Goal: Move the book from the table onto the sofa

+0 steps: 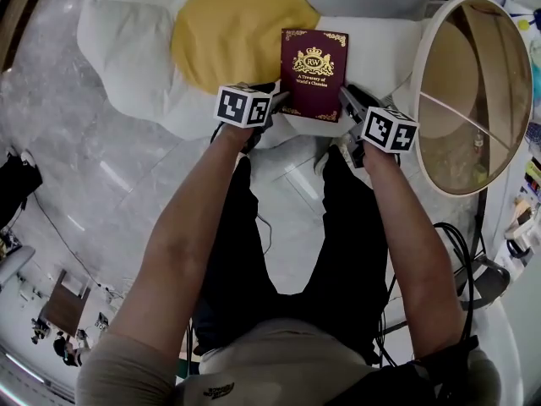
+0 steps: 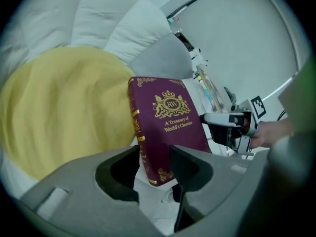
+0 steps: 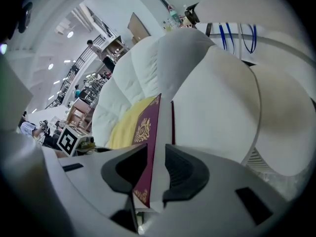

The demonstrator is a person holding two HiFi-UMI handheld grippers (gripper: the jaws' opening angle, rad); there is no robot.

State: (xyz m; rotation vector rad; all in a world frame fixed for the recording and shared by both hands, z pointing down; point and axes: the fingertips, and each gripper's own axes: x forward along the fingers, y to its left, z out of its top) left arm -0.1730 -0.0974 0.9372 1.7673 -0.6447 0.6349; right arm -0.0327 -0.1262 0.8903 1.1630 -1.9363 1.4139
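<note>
Sofa: left gripper clamps book (right gripper opening around it).

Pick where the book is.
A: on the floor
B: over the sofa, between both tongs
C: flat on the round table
B: the book is over the sofa, with one near corner in the left tongs and the other between the opening right tongs.

round table close right, open floor left, sofa ahead
</note>
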